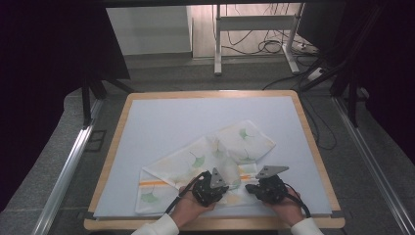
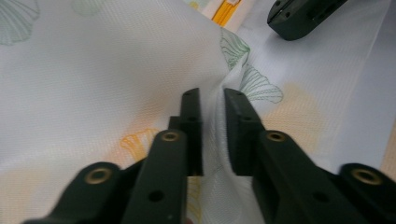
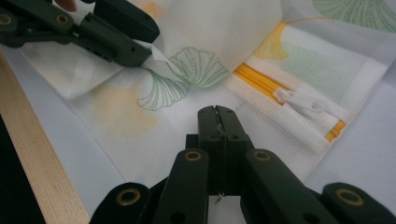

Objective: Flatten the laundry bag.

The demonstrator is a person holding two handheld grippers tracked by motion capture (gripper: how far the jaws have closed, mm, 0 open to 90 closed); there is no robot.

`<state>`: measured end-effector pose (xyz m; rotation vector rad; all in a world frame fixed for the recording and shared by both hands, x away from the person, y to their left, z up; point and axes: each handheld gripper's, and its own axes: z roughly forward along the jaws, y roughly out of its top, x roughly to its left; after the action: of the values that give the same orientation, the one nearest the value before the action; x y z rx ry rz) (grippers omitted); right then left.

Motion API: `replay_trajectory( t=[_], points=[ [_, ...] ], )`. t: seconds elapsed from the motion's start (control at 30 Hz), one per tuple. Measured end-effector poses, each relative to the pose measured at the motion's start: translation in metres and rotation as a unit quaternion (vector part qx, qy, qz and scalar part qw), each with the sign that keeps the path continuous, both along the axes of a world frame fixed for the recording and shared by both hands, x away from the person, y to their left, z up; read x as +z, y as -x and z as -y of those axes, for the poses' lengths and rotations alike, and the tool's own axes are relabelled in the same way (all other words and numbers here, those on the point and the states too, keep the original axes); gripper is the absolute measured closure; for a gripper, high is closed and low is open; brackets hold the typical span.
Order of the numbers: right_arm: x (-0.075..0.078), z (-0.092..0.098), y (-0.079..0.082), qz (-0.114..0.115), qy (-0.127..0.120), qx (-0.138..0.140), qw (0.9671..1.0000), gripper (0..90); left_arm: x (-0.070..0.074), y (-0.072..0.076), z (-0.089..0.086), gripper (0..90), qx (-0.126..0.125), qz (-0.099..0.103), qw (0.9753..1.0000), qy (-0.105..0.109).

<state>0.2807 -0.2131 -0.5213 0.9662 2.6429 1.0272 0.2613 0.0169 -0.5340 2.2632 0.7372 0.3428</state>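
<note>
A white cloth pouch printed with green and yellow ginkgo leaves lies crumpled near the front of the mat. Its orange zipper ends at a white pull. My left gripper pinches a raised fold of the cloth between its jaws; in the high view it sits on the pouch's near edge. My right gripper hovers over the cloth with its jaws pressed together and nothing between them. In the high view it is just right of the left one.
The pouch rests on a pale blue-grey mat set in a wooden-rimmed table. The table's wooden front edge runs close beside my right gripper. Beyond the table stand a desk frame and floor cables.
</note>
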Motion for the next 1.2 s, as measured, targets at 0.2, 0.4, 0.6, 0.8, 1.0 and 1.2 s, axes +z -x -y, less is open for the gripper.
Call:
replay_trajectory(
  t=[0.2,0.4,0.6,0.8,1.0,1.2],
  points=[
    [0.0,0.0,0.0,0.001,0.0,-0.001,1.0,89.0,-0.001,0.0,-0.003,87.9,0.004,0.001,0.9999,0.011],
    [0.0,0.0,0.0,0.001,0.0,0.001,1.0,89.0,0.0,-0.001,-0.006,88.4,0.001,0.001,0.9999,0.016],
    [0.0,0.001,0.0,0.002,0.0,0.002,1.0,89.0,0.01,-0.002,-0.013,88.5,0.003,0.009,0.9993,0.037],
    [0.0,0.001,0.0,0.002,-0.001,0.002,1.0,89.0,0.02,-0.005,-0.025,88.6,0.013,0.021,0.998,0.059],
    [0.0,0.001,0.0,0.001,-0.001,0.002,1.0,89.0,0.03,-0.011,-0.039,88.6,0.028,0.028,0.9962,0.077],
    [0.0,0.001,0.0,0.001,-0.001,0.001,1.0,89.0,0.033,-0.013,-0.047,88.6,0.036,0.032,0.9953,0.084]
  ],
)
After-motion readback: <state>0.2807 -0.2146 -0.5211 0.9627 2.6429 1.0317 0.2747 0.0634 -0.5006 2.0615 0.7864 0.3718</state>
